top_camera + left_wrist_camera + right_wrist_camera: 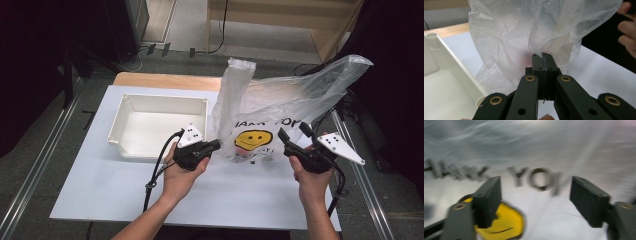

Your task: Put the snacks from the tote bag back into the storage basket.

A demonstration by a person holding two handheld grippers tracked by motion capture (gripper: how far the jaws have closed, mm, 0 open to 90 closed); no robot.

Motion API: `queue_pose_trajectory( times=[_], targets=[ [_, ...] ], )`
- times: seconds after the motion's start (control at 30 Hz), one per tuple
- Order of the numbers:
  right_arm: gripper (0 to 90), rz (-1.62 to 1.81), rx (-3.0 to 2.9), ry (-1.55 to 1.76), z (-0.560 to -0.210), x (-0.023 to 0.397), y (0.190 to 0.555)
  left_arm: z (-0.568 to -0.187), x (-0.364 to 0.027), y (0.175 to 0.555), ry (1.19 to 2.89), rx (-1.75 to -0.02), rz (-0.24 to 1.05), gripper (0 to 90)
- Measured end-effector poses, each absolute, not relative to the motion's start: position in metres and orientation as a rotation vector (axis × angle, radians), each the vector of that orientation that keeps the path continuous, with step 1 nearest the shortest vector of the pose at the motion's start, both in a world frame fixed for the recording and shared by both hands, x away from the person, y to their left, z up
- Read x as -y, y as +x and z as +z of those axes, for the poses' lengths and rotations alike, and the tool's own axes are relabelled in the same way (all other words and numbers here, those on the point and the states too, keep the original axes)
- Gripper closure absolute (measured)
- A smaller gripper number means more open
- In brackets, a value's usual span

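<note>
Left gripper (214,145), frame centre, jaws pinching the plastic bag (280,107). Right gripper (292,134), centre right, jaws spread beside the bag.

We see a bag (280,105) of thin, crinkled plastic film, translucent white with a slight sheen, printed with a yellow face (253,139) and dark letters. The tray (131,107) looks like smooth, hard white plastic. The desk (100,185) has a smooth, matt pale top, with a strip of bare wood (165,80) at its far edge. The left gripper (543,58) is matt black plastic with brass-coloured rivets (530,78); the right gripper (536,200) has the same matt black finish.
</note>
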State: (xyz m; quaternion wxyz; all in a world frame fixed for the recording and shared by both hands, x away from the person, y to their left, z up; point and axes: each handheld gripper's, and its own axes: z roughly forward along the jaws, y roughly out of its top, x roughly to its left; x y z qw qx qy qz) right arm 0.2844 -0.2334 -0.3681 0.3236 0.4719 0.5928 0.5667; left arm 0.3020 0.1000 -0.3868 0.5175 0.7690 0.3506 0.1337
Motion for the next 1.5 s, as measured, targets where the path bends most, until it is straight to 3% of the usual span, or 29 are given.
queue_pose_trajectory(
  times=[0.2, 0.53, 0.63, 0.67, 0.7, 0.73, 0.77, 0.8, 0.83, 0.87, 0.9, 0.93, 0.97, 1.07, 1.1, 1.17, 1.37, 1.5],
  targets=[
    [3.8, 1.473, -1.513, 1.352, -0.368, 0.246, 0.295, -0.4, -0.105, 0.307, 1.866, -0.88, 0.306, 90.0],
    [1.2, 1.544, -1.6, 1.399, -0.383, 0.245, 0.318, -0.411, -0.109, 0.31, 1.893, -0.909, 0.301, 90.0],
    [14.7, 1.635, -1.686, 1.371, -0.389, 0.244, 0.324, -0.416, -0.11, 0.311, 1.891, -0.923, 0.294, 90.0],
    [28.0, 1.679, -1.743, 1.346, -0.394, 0.24, 0.327, -0.419, -0.11, 0.312, 1.892, -0.933, 0.285, 90.0],
    [28.0, 1.679, -1.743, 1.346, -0.394, 0.24, 0.327, -0.419, -0.11, 0.312, 1.892, -0.933, 0.285, 90.0],
    [35.5, 1.674, -1.769, 1.334, -0.396, 0.236, 0.327, -0.42, -0.111, 0.313, 1.895, -0.934, 0.284, 90.0],
    [44.9, 1.656, -1.782, 1.32, -0.399, 0.232, 0.326, -0.422, -0.111, 0.313, 1.893, -0.94, 0.279, 90.0],
    [61.4, 1.627, -1.814, 1.291, -0.402, 0.225, 0.326, -0.422, -0.112, 0.314, 1.888, -0.944, 0.273, 90.0],
    [61.4, 1.627, -1.814, 1.291, -0.402, 0.225, 0.326, -0.422, -0.112, 0.314, 1.888, -0.944, 0.273, 90.0],
    [67.9, 1.627, -1.835, 1.289, -0.404, 0.222, 0.326, -0.421, -0.112, 0.313, 1.882, -0.942, 0.272, 90.0],
    [80.2, 1.612, -1.866, 1.272, -0.406, 0.217, 0.325, -0.419, -0.114, 0.313, 1.851, -0.928, 0.26, 85.3],
    [80.2, 1.612, -1.866, 1.272, -0.406, 0.217, 0.325, -0.419, -0.114, 0.313, 1.851, -0.928, 0.26, 81.7],
    [87.8, 1.593, -1.899, 1.227, -0.408, 0.21, 0.323, -0.415, -0.116, 0.312, 1.819, -0.919, 0.251, 78.1],
    [90.0, 1.547, -1.917, 1.186, -0.408, 0.205, 0.321, -0.41, -0.116, 0.31, 1.797, -0.931, 0.284, 59.9],
    [90.0, 1.537, -1.922, 1.175, -0.408, 0.203, 0.32, -0.407, -0.116, 0.309, 1.783, -0.925, 0.293, 59.9],
    [90.0, 1.526, -1.955, 1.139, -0.409, 0.196, 0.318, -0.398, -0.117, 0.307, 1.752, -0.913, 0.308, 40.3],
    [90.0, 1.461, -2.018, 1.107, -0.412, 0.184, 0.316, -0.373, -0.116, 0.294, 1.618, -0.82, 0.331, 23.9],
    [90.0, 1.438, -2.066, 1.101, -0.416, 0.178, 0.315, -0.358, -0.112, 0.284, 1.604, -0.781, 0.393, 20.4]
  ],
)
